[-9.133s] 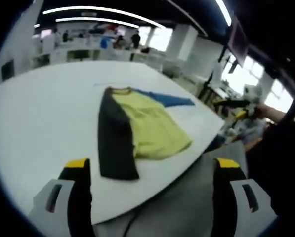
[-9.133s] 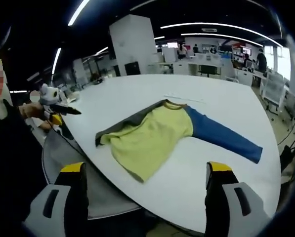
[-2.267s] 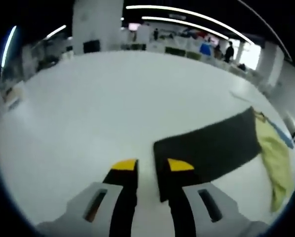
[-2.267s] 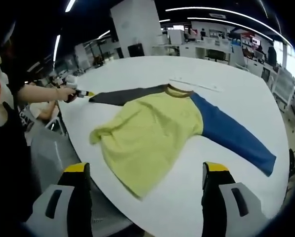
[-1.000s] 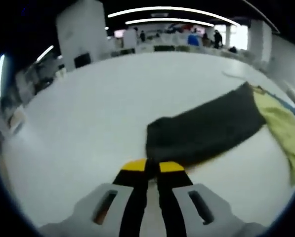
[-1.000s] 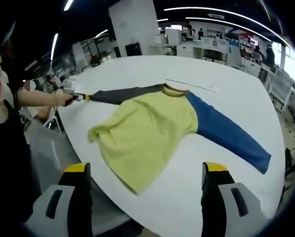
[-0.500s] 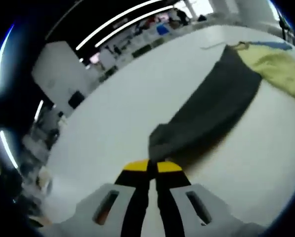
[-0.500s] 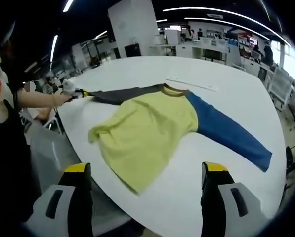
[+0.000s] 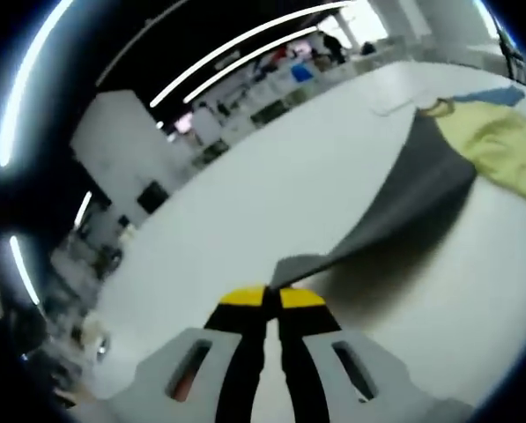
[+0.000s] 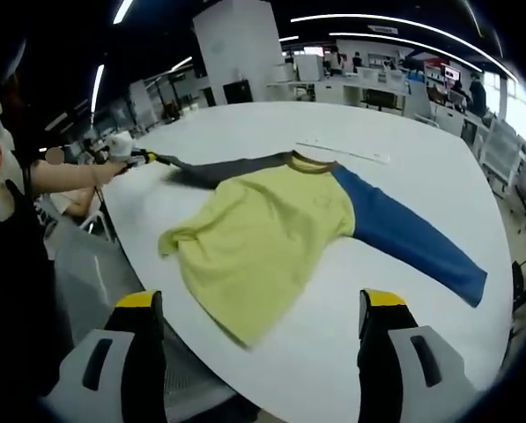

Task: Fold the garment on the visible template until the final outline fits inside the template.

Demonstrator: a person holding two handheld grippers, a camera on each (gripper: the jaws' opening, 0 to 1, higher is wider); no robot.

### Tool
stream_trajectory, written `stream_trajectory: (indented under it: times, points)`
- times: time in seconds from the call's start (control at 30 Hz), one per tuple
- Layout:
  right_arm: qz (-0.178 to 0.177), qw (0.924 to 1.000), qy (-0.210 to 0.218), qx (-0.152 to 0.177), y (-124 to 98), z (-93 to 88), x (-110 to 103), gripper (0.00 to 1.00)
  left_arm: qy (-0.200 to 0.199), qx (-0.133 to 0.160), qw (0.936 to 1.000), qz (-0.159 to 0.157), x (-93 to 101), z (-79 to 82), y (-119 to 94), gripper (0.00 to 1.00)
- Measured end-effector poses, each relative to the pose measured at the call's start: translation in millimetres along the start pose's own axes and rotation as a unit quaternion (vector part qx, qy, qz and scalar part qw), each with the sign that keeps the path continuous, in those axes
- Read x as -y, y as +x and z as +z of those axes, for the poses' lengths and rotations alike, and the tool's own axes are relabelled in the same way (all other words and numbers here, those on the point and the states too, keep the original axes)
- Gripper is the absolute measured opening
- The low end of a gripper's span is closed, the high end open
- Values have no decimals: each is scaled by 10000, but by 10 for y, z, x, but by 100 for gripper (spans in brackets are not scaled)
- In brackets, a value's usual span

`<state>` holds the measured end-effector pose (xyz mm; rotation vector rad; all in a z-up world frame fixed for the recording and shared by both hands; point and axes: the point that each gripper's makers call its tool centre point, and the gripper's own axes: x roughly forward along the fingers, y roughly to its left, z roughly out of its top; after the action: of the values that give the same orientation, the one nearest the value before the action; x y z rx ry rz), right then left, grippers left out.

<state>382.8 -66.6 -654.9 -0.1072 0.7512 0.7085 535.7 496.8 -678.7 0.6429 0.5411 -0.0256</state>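
A long-sleeved shirt lies on the white table [image 10: 395,335]: yellow body [image 10: 258,233], blue sleeve [image 10: 408,233] stretched right, dark grey sleeve [image 10: 227,166] stretched left. In the left gripper view my left gripper [image 9: 272,298] is shut on the cuff of the grey sleeve [image 9: 403,198], which hangs lifted off the table with a shadow under it. The same gripper [image 10: 148,158], held by a hand, shows in the right gripper view at the table's left edge. My right gripper [image 10: 255,304] stands open near the front edge, short of the shirt's hem, with nothing between its jaws.
A thin pale strip [image 10: 344,151] lies on the table beyond the collar. A grey chair [image 10: 95,264] stands at the table's near left edge. Desks, a white pillar [image 10: 240,53] and people are far behind.
My left gripper has lifted the grey sleeve's cuff off the table and the sleeve now hangs raised. The right gripper has stayed still and open.
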Motion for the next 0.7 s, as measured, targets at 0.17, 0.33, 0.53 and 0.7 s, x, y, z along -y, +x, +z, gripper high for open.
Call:
stream_trajectory:
  times: [0.17,0.33,0.53,0.7]
  points:
    - [-23,10000,42,-7,-20,-30,13,91,14,-304,9990,-334,316,-265,7,0]
    - [-44,10000,38,-14,-36,-31,16,90,0,-490,9964,-685,609,-446,-12,0]
    - [-40,10000,29,-37,-27,-27,12,90,-54,-566,9932,-1017,813,-536,30,0]
    - [-18,10000,10,-30,-4,-8,2,90,-39,-574,9912,-1188,841,-525,79,0]
